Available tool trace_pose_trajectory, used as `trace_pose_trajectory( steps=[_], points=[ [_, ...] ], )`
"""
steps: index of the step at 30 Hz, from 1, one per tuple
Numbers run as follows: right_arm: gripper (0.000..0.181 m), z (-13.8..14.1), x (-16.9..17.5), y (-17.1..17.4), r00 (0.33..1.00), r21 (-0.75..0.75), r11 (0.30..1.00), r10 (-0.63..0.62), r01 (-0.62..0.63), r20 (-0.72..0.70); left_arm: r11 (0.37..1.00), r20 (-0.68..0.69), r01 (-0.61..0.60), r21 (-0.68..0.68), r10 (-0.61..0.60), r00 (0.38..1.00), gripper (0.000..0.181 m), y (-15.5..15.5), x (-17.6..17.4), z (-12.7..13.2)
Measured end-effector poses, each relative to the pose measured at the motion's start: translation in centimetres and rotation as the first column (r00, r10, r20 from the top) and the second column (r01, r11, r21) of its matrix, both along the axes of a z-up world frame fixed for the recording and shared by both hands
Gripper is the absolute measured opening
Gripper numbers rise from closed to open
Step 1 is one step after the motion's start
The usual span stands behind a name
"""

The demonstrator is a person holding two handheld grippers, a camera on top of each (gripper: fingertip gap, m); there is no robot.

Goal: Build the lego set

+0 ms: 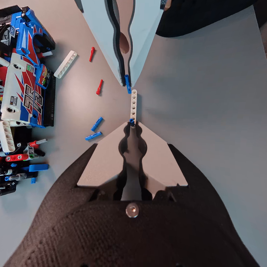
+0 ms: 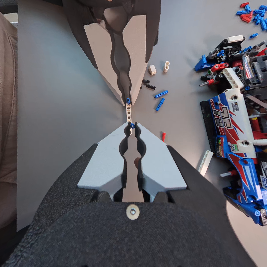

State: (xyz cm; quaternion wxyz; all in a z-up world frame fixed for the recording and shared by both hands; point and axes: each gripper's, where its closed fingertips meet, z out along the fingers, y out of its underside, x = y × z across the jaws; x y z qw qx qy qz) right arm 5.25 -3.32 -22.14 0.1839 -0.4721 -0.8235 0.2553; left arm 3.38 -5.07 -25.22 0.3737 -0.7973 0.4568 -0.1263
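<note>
My left gripper (image 1: pixel 132 124), with tan fingers, is shut on one end of a white holed beam (image 1: pixel 133 105) held above the grey table. A blue pin (image 1: pixel 131 120) sits in the beam's hole nearest those fingers. My right gripper (image 2: pixel 131 124), with light-blue fingers, is shut on another blue pin (image 2: pixel 132 125). It faces the left gripper (image 2: pixel 127 103) tip to tip. The held pin (image 1: pixel 128 84) is right beside the beam's free end (image 2: pixel 128 114); I cannot tell whether it is in a hole. The right gripper also shows in the left wrist view (image 1: pixel 127 85).
A partly built blue, white and red race car (image 1: pixel 28 86) (image 2: pixel 238 130) lies to the side. Loose red pins (image 1: pixel 99 87), blue pins (image 1: pixel 96 124) (image 2: pixel 161 93), black pins (image 2: pixel 148 84), a second white beam (image 1: pixel 65 64) and a pile of pins (image 2: pixel 257 14) lie on the table. The tips of one gripper are about 5 cm away from the tips of the other.
</note>
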Motion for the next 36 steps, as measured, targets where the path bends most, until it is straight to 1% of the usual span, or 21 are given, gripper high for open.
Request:
trace_pose_trajectory(
  steps=[1,5,9,12,15,18,24,27,31,33,36],
  points=[
    [0.004,0.1,0.1,-0.1,1.000,0.000,1.000,0.002,-0.002,0.000,1.000,-0.001,-0.006,-0.001,0.006,1.000,0.006,0.0,0.0,0.0],
    [0.004,-0.4,0.5,-0.1,0.999,0.024,1.000,0.008,-0.009,0.041,1.000,0.005,-0.007,-0.007,0.007,1.000,0.006,-0.3,0.2,0.0],
    [0.004,-1.1,1.0,0.1,0.996,0.017,1.000,0.003,-0.004,0.085,1.000,0.023,-0.014,0.003,0.014,1.000,0.012,-0.2,0.3,0.4],
    [0.004,-1.6,1.2,0.2,0.995,0.027,1.000,-0.003,0.000,0.101,1.000,0.012,-0.017,0.006,0.017,1.000,0.014,0.0,0.3,0.2],
    [0.004,-1.6,1.0,0.3,0.995,0.024,1.000,-0.012,0.010,0.098,1.000,0.007,-0.012,0.001,0.012,1.000,0.013,0.0,0.5,0.0],
    [0.004,-1.7,1.1,0.2,0.994,0.028,1.000,-0.007,0.004,0.112,1.000,0.000,-0.018,0.004,0.018,1.000,0.006,0.0,0.5,-0.1],
    [0.003,-1.8,1.0,0.3,0.989,0.046,0.999,-0.021,0.015,0.143,1.000,0.003,-0.026,-0.012,0.026,1.000,0.006,-0.1,0.6,-0.1],
    [0.003,-1.8,0.8,0.1,0.982,0.081,0.997,-0.009,-0.007,0.188,0.999,0.001,-0.031,-0.020,0.031,1.000,0.006,-0.1,0.6,-0.1],
    [0.004,-2.2,0.6,-0.2,0.966,0.111,0.992,0.036,-0.067,0.257,0.999,0.018,-0.030,-0.030,0.030,0.999,0.006,-0.2,0.8,-0.1],
    [0.003,-2.4,0.5,-0.4,0.967,0.092,0.992,0.056,-0.081,0.247,0.999,0.017,-0.028,-0.031,0.029,0.999,0.006,-0.2,0.9,-0.1],
    [0.003,-2.5,0.3,-0.5,0.980,0.030,0.998,0.045,-0.051,0.194,0.999,0.016,-0.035,-0.031,0.036,0.999,0.006,-0.2,0.9,-0.1]
  ],
)
